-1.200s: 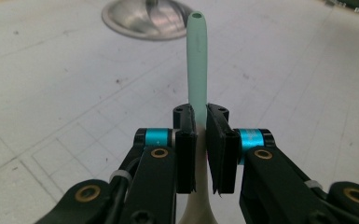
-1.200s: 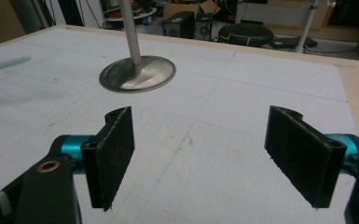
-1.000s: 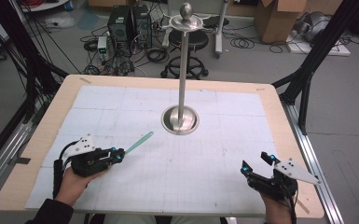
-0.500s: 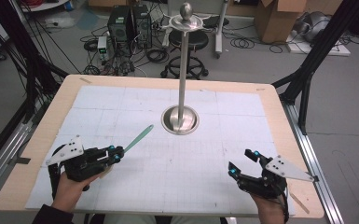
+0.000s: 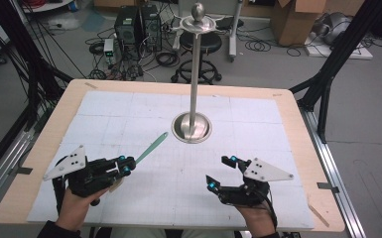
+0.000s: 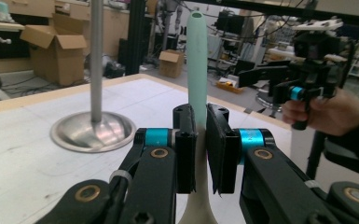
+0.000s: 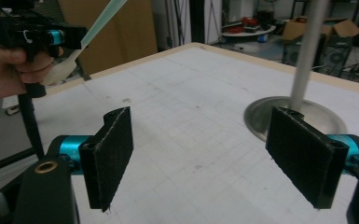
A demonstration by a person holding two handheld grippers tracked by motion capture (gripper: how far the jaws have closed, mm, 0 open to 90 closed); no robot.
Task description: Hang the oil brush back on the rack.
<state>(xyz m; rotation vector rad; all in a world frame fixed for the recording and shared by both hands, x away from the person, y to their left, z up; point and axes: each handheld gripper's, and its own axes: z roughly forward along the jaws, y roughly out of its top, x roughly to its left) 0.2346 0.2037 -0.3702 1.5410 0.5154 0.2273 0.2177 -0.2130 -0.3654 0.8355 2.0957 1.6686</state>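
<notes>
Two grippers are over the table (image 5: 104, 106), and I go from left to right. My left gripper (image 5: 128, 164) is near the front left of the white mat (image 5: 258, 129). Its jaws are clamped tight on a long, thin mint-green spoon (image 5: 151, 148). I hold it low on its handle, close to the pale bowl end, which hangs at my side of the jaws. The long green handle sticks out past the jaws. Seen from above, it points away from me and to the right, toward the metal stand (image 5: 194, 74). Its tip stops short of the stand's round base, with bare mat between them. In the left gripper view the spoon (image 6: 196, 60) goes straight up from between the black pads, so its long line runs along the jaws. It is up in the air, not lying on the mat. My left hand (image 5: 77, 208) comes in from the front edge and wraps the gripper from below, with the grey plate on top.

Next, in the middle, the stand's pole rises straight up, with a small dish and a knob on top. I cannot see into the dish.

My right gripper (image 5: 223, 171) is near the front right. Its jaws gape wide with nothing in them, and they point to the left and away from me. My right hand (image 5: 255, 215) holds it from behind, low over the mat.
</notes>
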